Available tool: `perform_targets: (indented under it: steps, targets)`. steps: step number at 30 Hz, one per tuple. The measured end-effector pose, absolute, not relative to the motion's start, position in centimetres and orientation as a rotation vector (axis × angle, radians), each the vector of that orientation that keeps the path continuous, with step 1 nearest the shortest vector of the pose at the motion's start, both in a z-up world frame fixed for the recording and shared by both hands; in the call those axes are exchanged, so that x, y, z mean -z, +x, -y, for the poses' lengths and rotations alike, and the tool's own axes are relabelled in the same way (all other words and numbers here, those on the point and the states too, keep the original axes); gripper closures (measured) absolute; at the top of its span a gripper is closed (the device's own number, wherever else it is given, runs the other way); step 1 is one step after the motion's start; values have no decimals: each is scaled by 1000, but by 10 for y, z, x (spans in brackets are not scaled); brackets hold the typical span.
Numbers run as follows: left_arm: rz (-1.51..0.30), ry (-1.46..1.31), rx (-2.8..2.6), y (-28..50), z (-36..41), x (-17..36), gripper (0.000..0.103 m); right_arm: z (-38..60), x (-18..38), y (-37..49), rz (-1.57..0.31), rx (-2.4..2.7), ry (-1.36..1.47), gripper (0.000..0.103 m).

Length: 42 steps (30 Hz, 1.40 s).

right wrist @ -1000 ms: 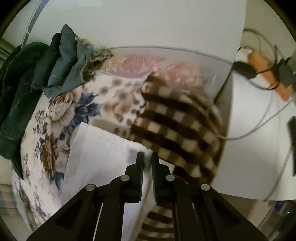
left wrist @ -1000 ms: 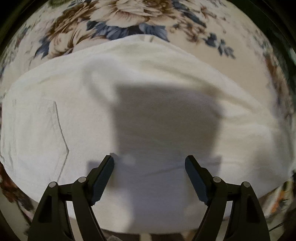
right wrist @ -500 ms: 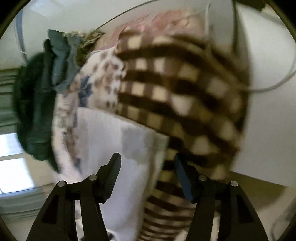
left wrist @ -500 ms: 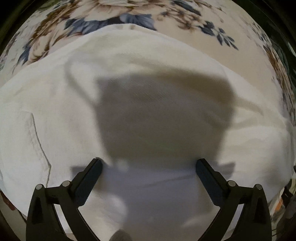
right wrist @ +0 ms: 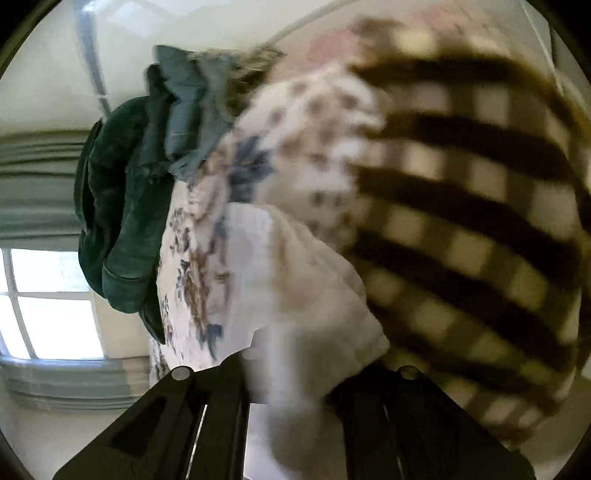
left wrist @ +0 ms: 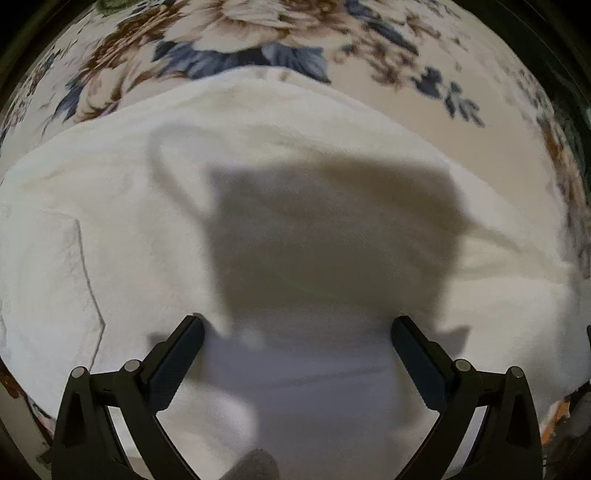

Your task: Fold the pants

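White pants (left wrist: 155, 229) lie folded flat on a floral bedspread (left wrist: 258, 33) and fill most of the left wrist view; a back pocket seam shows at the left. My left gripper (left wrist: 295, 332) is open just above the cloth, holding nothing, and its shadow falls on the fabric. In the right wrist view the pants (right wrist: 295, 295) bulge close to the lens, blurred. My right gripper (right wrist: 291, 373) is open, its fingertips hidden behind the white cloth.
A brown and cream checked blanket (right wrist: 480, 221) lies to the right of the pants. A pile of dark green clothes (right wrist: 122, 221) sits at the bed's far left side. A window (right wrist: 48, 302) and white wall lie beyond.
My right gripper went from shut on the pants' corner to open, and swung round with the view tilting. My left gripper opened wider and shifted slightly over the cloth.
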State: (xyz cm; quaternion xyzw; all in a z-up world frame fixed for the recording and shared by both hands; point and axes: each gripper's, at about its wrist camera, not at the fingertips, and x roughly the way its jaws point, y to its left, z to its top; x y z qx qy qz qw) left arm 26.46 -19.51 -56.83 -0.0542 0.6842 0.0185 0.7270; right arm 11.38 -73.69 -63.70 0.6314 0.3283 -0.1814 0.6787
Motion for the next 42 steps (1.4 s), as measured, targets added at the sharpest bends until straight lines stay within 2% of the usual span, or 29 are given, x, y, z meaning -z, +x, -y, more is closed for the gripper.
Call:
perform_targets:
  steps: [6, 12, 17, 26, 29, 31, 33, 39, 42]
  targets:
    - [-1429, -235, -59, 258, 155, 508, 0, 676, 528, 150, -773, 332, 1141, 95]
    - [-1374, -318, -95, 222, 93, 468, 0, 544, 450, 196, -859, 123, 866, 95]
    - [-1366, -366, -163, 196, 34, 470, 0, 405, 467, 222, -985, -29, 714, 95]
    - [-1360, -406, -205, 167, -51, 480, 0, 183, 560, 211, -1220, -154, 371, 94]
    - [-1367, -395, -192, 174, -56, 486, 0, 150, 578, 205, -1345, -175, 296, 74]
    - [-1372, -408, -167, 182, -56, 488, 0, 150, 572, 201, -1363, -239, 400, 48]
    - [-1350, -440, -113, 192, -52, 485, 0, 173, 557, 192, -1349, -286, 531, 37]
    - [-1368, -475, 16, 223, -2, 493, 0, 281, 527, 175, -1338, 12, 444, 36]
    - [-1425, -344, 65, 243, 42, 523, 12, 337, 540, 176, -1379, 146, 447, 36]
